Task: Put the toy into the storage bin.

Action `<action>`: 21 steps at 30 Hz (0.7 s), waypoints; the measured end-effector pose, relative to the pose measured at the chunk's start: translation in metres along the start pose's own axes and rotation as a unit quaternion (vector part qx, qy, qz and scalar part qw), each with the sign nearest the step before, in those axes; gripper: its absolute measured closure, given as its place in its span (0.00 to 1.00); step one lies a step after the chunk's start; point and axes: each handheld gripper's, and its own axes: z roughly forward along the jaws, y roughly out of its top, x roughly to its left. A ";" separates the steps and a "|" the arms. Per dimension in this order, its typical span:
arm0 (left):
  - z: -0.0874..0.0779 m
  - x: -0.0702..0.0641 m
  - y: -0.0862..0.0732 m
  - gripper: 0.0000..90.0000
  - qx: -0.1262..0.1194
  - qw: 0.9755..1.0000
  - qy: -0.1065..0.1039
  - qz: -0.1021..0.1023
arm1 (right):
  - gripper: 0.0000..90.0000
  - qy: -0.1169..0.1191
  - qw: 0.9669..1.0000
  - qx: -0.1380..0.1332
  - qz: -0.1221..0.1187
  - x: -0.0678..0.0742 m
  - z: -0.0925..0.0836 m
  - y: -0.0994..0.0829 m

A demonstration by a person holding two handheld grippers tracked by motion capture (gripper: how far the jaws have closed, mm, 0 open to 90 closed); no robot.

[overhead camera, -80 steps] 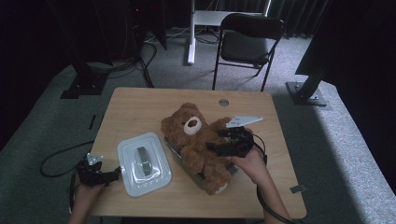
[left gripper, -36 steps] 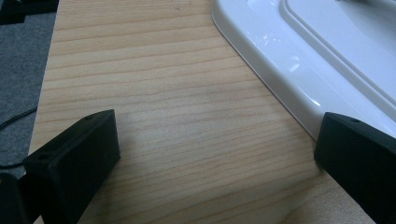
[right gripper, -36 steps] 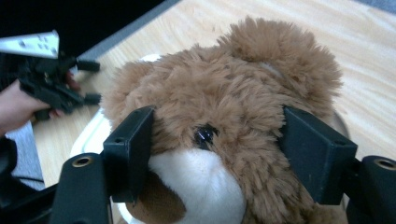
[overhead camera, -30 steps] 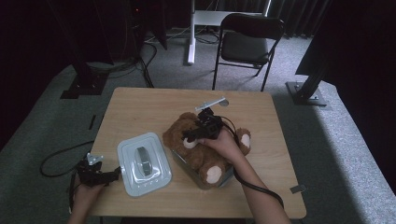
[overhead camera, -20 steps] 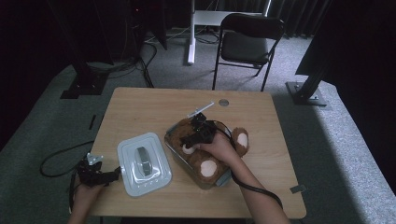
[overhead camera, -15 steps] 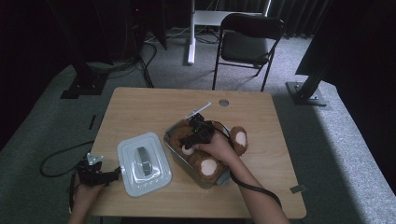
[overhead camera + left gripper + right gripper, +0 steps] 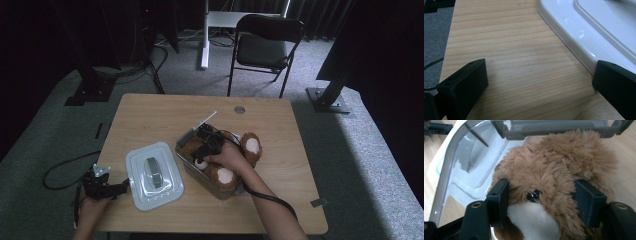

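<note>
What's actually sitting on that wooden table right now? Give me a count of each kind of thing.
Teddy bear: 1
Clear plastic box: 1
White lid: 1
Total: 3

The bear lies partly in the box, its head between the right gripper's fingers. The lid lies flat beside the box, near the left gripper.

From my right gripper (image 7: 199,159), the teddy bear (image 7: 227,167) crams the clear box (image 7: 186,146), leaving room only against the box wall at nine o'clock. The white lid (image 7: 152,175) blocks the table (image 7: 155,115) at eight o'clock, just beside the box. My left gripper (image 7: 122,187) sits at the lid's edge. Twelve o'clock is bare wood, free passage.
</note>
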 end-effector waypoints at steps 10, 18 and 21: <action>0.000 0.000 0.000 0.01 0.000 1.000 0.000 0.000 | 0.36 -0.005 1.000 -0.014 -0.003 0.001 -0.004 -0.001; 0.000 0.000 0.000 0.01 0.000 1.000 0.000 0.000 | 0.37 0.021 0.998 -0.053 0.010 -0.004 -0.028 -0.001; 0.000 0.000 0.000 0.01 0.001 1.000 0.000 0.001 | 0.37 0.012 0.997 -0.080 -0.001 0.002 -0.048 -0.003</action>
